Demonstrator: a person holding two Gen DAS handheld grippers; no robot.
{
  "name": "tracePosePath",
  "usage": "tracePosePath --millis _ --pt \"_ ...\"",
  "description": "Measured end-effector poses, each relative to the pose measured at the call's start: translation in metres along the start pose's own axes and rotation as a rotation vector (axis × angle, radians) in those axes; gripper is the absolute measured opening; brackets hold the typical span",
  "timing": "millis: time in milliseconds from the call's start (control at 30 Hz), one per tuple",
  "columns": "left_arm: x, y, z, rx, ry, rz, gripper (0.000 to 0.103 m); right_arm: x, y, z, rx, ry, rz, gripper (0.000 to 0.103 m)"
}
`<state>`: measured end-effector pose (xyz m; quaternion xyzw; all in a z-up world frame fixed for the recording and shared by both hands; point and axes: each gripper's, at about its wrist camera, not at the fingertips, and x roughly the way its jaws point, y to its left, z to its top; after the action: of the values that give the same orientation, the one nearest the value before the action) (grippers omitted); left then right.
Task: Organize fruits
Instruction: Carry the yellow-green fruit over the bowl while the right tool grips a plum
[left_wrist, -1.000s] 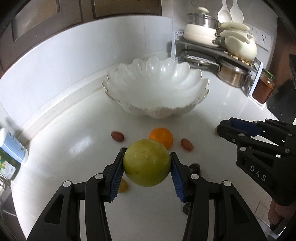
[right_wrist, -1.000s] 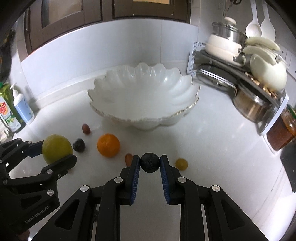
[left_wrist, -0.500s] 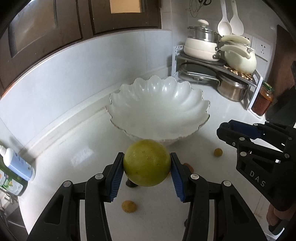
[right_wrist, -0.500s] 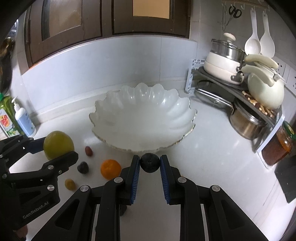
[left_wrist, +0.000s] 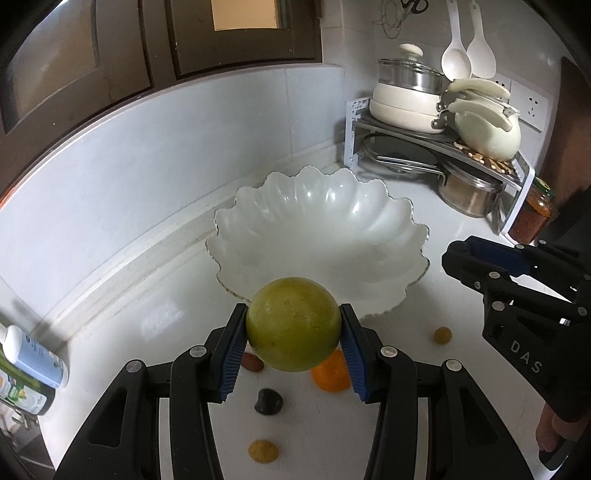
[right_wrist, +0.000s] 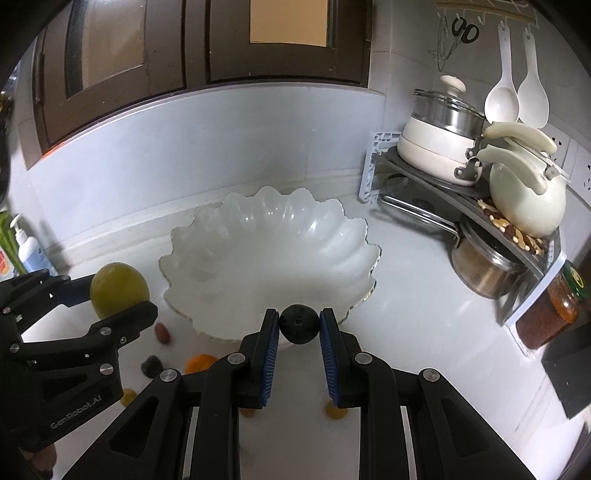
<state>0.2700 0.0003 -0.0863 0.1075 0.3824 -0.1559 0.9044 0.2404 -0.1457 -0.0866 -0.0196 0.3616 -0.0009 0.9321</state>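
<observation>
My left gripper (left_wrist: 293, 332) is shut on a large green-yellow round fruit (left_wrist: 293, 324), held above the counter just before the near rim of the white scalloped bowl (left_wrist: 295, 218). My right gripper (right_wrist: 299, 326) is shut on a small dark round fruit (right_wrist: 299, 324), also at the bowl's (right_wrist: 236, 229) near rim. The bowl holds nothing. On the counter below lie an orange (left_wrist: 331, 374), a dark plum (left_wrist: 268, 401), a reddish fruit (left_wrist: 253, 362) and two small yellow fruits (left_wrist: 263, 451) (left_wrist: 442, 335). In the right wrist view the left gripper (right_wrist: 110, 295) shows with its green fruit (right_wrist: 118, 288).
A corner rack (right_wrist: 443, 199) with pots, lids and a cream kettle (right_wrist: 524, 199) stands at the back right, a jar (right_wrist: 550, 317) beside it. Bottles (left_wrist: 33, 365) stand at the left edge. Tiled wall and dark cabinets rise behind the bowl.
Both grippers have risen and moved toward the bowl with their fruits held. The loose fruits on the counter now sit lower in both views, beneath the fingers.
</observation>
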Motion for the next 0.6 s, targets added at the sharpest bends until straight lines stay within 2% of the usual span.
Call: tracePosePath --millis 600 --pt "0.047 0.005 0.023 0.018 0.051 -0.006 0.048 0.039 -0.019 0.020 0.026 0.033 -0.007 0.024"
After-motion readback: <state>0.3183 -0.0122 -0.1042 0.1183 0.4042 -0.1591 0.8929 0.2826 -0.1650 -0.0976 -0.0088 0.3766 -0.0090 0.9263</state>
